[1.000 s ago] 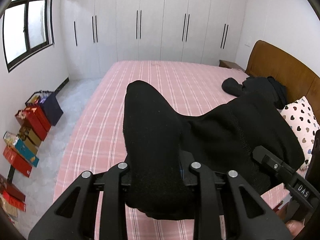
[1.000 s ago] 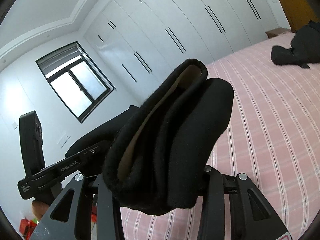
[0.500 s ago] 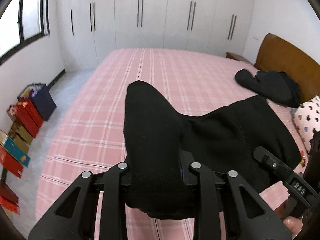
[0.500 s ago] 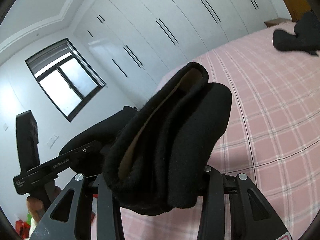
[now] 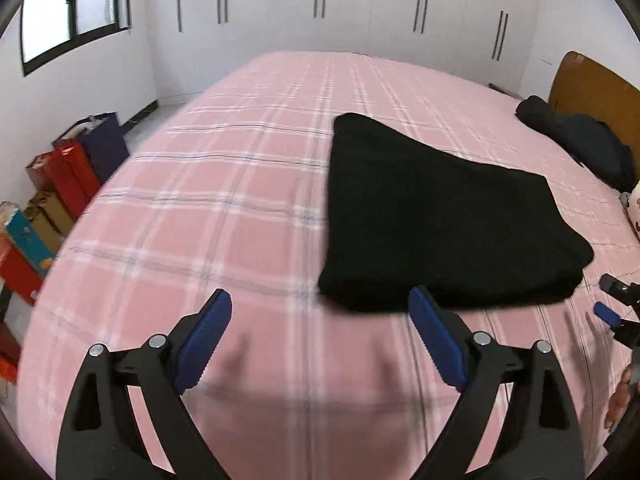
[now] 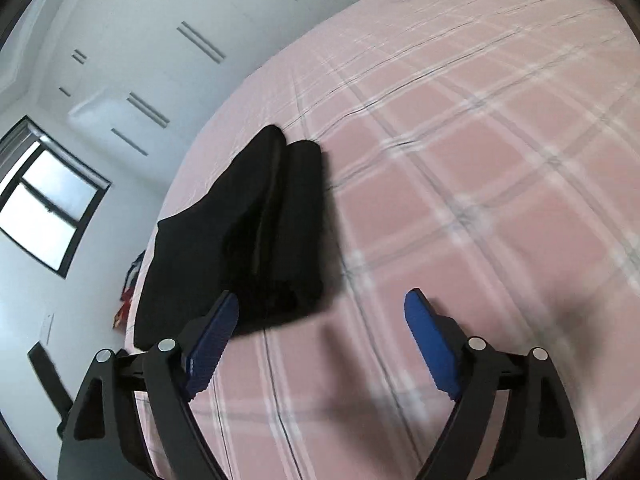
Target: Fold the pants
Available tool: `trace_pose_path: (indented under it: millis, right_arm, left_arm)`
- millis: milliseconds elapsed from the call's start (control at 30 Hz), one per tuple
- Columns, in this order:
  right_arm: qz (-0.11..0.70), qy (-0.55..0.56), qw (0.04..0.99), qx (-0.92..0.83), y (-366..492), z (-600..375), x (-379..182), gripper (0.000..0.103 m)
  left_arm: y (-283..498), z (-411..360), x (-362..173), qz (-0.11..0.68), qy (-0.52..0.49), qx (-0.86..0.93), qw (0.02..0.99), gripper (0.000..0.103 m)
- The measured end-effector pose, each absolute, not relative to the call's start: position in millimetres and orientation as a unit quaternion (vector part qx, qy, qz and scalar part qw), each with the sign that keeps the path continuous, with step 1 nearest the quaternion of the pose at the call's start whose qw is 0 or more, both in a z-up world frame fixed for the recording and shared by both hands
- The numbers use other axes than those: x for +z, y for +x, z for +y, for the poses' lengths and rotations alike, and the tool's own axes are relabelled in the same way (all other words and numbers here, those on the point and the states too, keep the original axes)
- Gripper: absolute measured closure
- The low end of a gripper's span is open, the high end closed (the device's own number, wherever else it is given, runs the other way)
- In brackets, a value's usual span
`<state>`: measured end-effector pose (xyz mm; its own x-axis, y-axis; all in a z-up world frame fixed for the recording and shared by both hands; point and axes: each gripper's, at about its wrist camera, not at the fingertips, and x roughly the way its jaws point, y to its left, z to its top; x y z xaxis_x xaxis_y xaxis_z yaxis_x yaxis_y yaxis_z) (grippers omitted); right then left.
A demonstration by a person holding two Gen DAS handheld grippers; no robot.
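The left gripper (image 5: 320, 316) hung with its blue-padded jaws spread wide and nothing between them, just above a bed (image 5: 224, 184) with a pink checked sheet. The folded black pants (image 5: 436, 216) lay flat on the bed just ahead of it and a little to its right. The right gripper (image 6: 320, 316) was likewise wide apart and held nothing; the pants (image 6: 248, 232) sat ahead and to its left, near its left finger. Other dark clothes (image 5: 576, 140) lay far ahead, by the wooden headboard (image 5: 596, 88).

black pants (image 5: 432, 216), pink plaid bedsheet (image 5: 224, 208), blue claw pads (image 5: 204, 338)
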<state>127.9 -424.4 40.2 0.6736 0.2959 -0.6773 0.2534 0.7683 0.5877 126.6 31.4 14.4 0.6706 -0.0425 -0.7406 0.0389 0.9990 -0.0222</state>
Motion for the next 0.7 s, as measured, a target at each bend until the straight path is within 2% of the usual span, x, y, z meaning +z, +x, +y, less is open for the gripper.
trace_pose_path:
  millis: [33, 100, 133, 167, 200, 233, 333, 400, 433, 467, 500, 533, 600, 633, 667, 700]
  right_arm:
    - [0.401, 0.337, 0.851, 0.022, 122.6, -424.1, 46.4, 0.066]
    - [0.409, 0.305, 0.859, 0.031, 123.2, -414.0, 66.9, 0.069]
    - [0.408, 0.291, 0.865, 0.036, 126.8, -408.2, 74.4, 0.061]
    - [0.409, 0.272, 0.87, 0.042, 134.1, -400.7, 82.5, 0.046]
    - [0.411, 0.261, 0.872, 0.04, 140.6, -397.2, 85.8, 0.021]
    - [0.41, 0.254, 0.875, 0.031, 145.2, -391.8, 87.9, 0.016]
    - [0.411, 0.263, 0.873, 0.012, 168.5, -394.5, 78.7, 0.016]
    - [0.446, 0.303, 0.842, 0.014, 193.7, -396.9, 54.0, 0.016]
    - [0.457, 0.316, 0.831, 0.021, 200.3, -397.7, 41.8, 0.019]
    - [0.47, 0.33, 0.818, 0.038, 210.6, -396.2, 28.1, 0.032]
    - [0.48, 0.325, 0.813, 0.062, 218.5, -392.2, 21.2, 0.059]
    - [0.484, 0.311, 0.815, 0.069, 222.0, -389.5, 22.8, 0.061]
    - [0.465, 0.256, 0.844, 0.077, 223.8, -383.0, 47.6, 0.063]
    - [0.45, 0.237, 0.857, 0.084, 221.4, -381.7, 57.1, 0.063]
    - [0.441, 0.227, 0.864, 0.089, 219.0, -382.9, 56.0, 0.062]
    - [0.45, 0.223, 0.86, 0.085, 219.4, -385.0, 45.4, 0.057]
  left_arm:
    - [123.0, 33.0, 19.3, 0.407, -0.005, -0.021, 0.913, 0.015]
    - [120.3, 33.0, 34.7, 0.414, -0.025, -0.032, 0.909, 0.015]
    - [127.2, 33.5, 39.8, 0.422, -0.036, -0.041, 0.905, 0.011]
    - [133.0, 34.1, 41.9, 0.428, -0.047, -0.045, 0.901, 0.006]
    - [141.7, 36.2, 42.6, 0.438, -0.071, -0.059, 0.894, 0.005]
    - [151.6, 39.2, 40.1, 0.451, -0.096, -0.073, 0.885, 0.005]
    - [177.8, 37.8, 23.4, 0.486, -0.156, -0.093, 0.855, 0.005]
    - [202.5, 42.3, -1.9, 0.519, -0.202, -0.099, 0.825, 0.005]
    - [213.1, 42.0, -17.3, 0.538, -0.215, -0.096, 0.81, 0.007]
    - [216.7, 40.9, -26.2, 0.546, -0.211, -0.082, 0.807, 0.024]
    - [219.9, 38.4, -33.3, 0.551, -0.202, -0.077, 0.806, 0.036]
    - [222.4, 34.6, -37.0, 0.556, -0.192, -0.083, 0.805, 0.041]
    - [219.5, 32.8, -31.4, 0.542, -0.191, -0.081, 0.814, 0.039]
    - [216.9, 30.6, -29.3, 0.534, -0.183, -0.076, 0.822, 0.031]
    - [215.6, 27.9, -30.0, 0.533, -0.168, -0.065, 0.827, 0.016]
    - [214.5, 25.3, -34.6, 0.535, -0.151, -0.054, 0.83, 0.013]
